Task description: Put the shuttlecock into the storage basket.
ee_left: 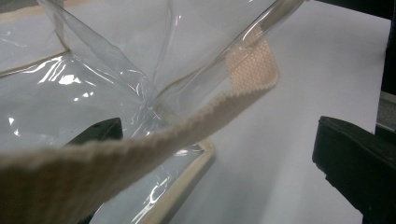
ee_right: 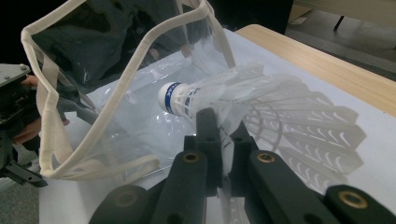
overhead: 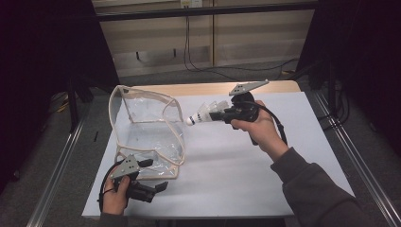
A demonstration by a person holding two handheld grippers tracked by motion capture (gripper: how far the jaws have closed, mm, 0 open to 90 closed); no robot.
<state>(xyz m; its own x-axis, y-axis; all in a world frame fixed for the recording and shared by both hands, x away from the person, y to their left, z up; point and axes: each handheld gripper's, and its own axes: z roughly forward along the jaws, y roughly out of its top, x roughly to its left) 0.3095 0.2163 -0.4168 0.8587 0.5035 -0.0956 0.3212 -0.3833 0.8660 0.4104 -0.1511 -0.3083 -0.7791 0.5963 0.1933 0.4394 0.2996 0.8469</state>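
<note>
A clear plastic bag (overhead: 172, 101) with beige trim stands open on the left of the white table cover (overhead: 236, 165). My right gripper (overhead: 215, 113) is shut on the feather skirt of a white shuttlecock (overhead: 201, 115), held just right of the bag's mouth, cork toward it. In the right gripper view the cork (ee_right: 175, 98) with its blue band points at the bag's rim (ee_right: 140, 51), my jaws (ee_right: 222, 121) pinching the feathers. My left gripper (overhead: 156, 174) sits at the bag's near bottom corner with its jaws wide apart. A beige strap (ee_left: 140, 149) crosses in front of my left gripper (ee_left: 212, 135).
The table's wooden edge (overhead: 213, 87) runs along the back. Metal rails (overhead: 56, 175) flank the table on both sides. Black cables (overhead: 203, 66) lie on the floor behind it. White cover stretches to the right of the bag.
</note>
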